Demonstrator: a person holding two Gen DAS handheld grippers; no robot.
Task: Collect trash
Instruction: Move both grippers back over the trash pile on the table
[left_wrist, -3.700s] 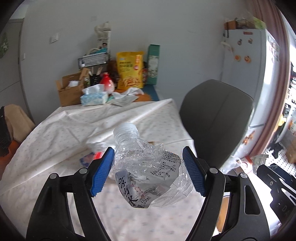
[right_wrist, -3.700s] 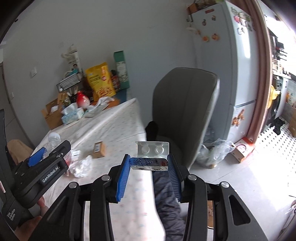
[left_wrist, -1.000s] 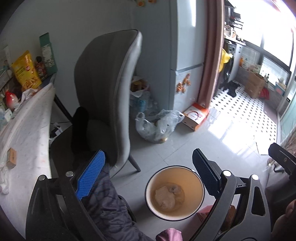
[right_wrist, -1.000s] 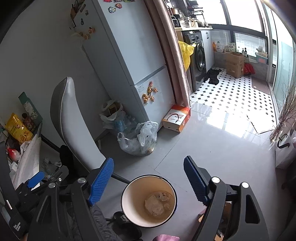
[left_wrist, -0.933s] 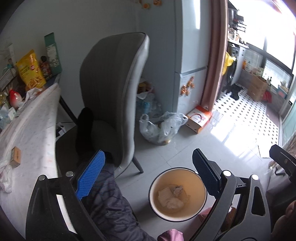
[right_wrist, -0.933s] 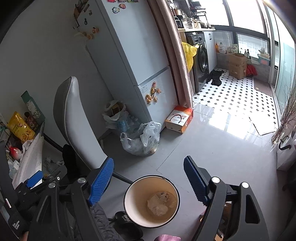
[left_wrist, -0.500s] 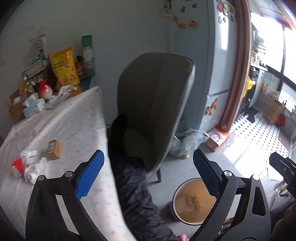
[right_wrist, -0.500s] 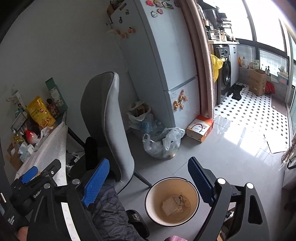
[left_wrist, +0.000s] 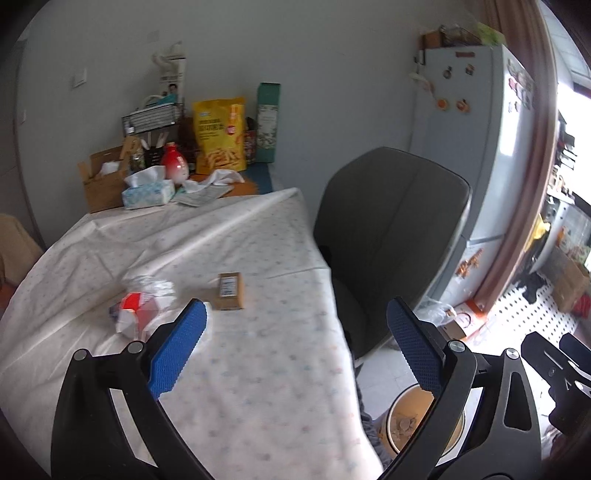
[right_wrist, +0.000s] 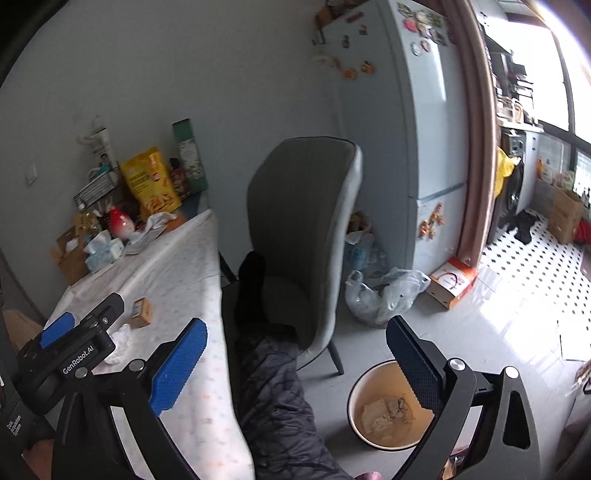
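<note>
Left wrist view: left claw (left_wrist: 295, 332) is spread wide w/ nothing between its blue pads, over the tabletop (left_wrist: 258, 369), where a small brown box (left_wrist: 230, 290) lies just right of a crumpled red-and-white wrapper (left_wrist: 135, 314) and clear plastic scrap (left_wrist: 153, 287). Right wrist view: right claw (right_wrist: 295, 354) is opening, jaws wide, nothing between them, above the floor beside a gray chair (right_wrist: 299, 229). Round bin (right_wrist: 384, 406) w/ crumpled trash inside sits on the floor near the chair, under the right pad.
</note>
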